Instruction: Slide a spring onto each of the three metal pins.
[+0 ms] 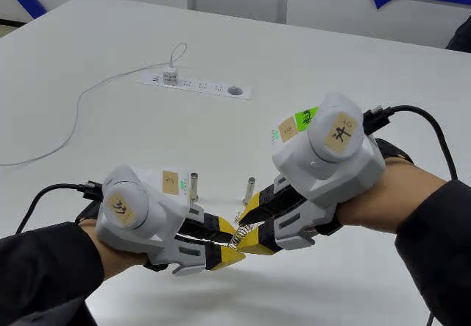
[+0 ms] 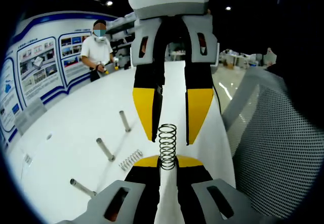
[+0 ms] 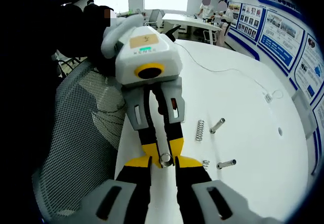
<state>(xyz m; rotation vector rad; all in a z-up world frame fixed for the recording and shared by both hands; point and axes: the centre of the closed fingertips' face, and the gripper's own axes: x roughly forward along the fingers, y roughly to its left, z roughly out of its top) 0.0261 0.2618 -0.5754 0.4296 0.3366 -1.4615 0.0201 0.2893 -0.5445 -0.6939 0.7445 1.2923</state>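
Your left gripper (image 2: 167, 162) pinches the spring (image 2: 167, 146). Your right gripper (image 2: 171, 139) is spread apart around that spring. Squeeze crooked and it could pop away from the metal pins (image 2: 105, 149).

– How are the left gripper (image 1: 232, 243) and right gripper (image 1: 249, 230) finished?
– Pale grey shells (image 1: 147, 219), yellow-tipped black jaws, tan labels (image 1: 341, 131). Black cables (image 1: 59, 187) are attached; dark sleeves (image 1: 44, 267) are worn at the lower corners.
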